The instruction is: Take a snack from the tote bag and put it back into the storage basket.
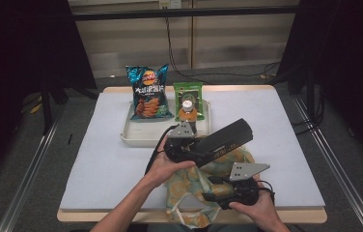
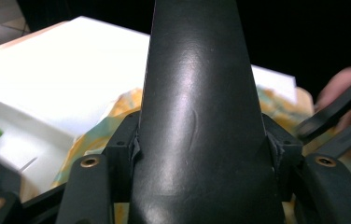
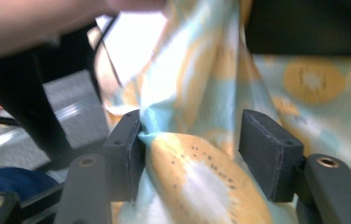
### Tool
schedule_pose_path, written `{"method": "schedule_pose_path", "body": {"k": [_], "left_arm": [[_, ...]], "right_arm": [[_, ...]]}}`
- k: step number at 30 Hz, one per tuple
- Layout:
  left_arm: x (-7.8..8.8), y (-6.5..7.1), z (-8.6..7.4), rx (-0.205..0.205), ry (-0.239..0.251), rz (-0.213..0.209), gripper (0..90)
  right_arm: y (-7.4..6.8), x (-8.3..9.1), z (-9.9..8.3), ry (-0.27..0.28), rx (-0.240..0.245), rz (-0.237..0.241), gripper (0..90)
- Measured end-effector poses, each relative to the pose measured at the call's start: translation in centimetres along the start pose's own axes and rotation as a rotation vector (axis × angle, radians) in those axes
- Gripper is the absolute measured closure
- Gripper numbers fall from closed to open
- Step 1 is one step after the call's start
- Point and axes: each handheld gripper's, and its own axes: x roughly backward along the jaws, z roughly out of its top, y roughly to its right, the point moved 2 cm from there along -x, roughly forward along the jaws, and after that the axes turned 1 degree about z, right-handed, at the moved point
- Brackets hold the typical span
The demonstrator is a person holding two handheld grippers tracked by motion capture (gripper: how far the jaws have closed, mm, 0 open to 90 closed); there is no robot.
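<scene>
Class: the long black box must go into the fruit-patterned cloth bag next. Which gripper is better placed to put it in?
Left. The left gripper is clamped on the long black box above the fruit-patterned cloth bag; the right gripper straddles bag cloth.

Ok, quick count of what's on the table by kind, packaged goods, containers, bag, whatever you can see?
Snack bags: 2, blue chip bag and green packet
Bottles: 1, orange-capped bottle
Trays: 1, white tray
Black long packages: 1, black package clamped in the left gripper
Cloth bags: 1, fruit-print bag
Total: 6
</scene>
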Motion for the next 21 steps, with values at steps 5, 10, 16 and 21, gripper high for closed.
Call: {"method": "schedule_pose_path", "body": {"k": [5,10,16,21], "left_arm": [[0.4,0.1,0.9,0.001,0.021,-0.011,42.9],[0.7,0.3,1.5,0.002,0.033,-0.032,42.8],[1.3,0.5,2.4,0.023,0.077,-0.046,42.9],[2.1,0.5,3.5,0.019,0.111,-0.06,42.9]], "right_arm": [[0.5,-1.3,-1.2,-0.06,0.01,-0.018,46.3],[0.8,-2.0,-2.0,-0.121,0.032,-0.035,72.1],[1.1,-1.9,-2.0,-0.129,0.035,-0.057,90.0],[1.5,-1.9,-2.2,-0.155,0.041,-0.073,90.0]]}}
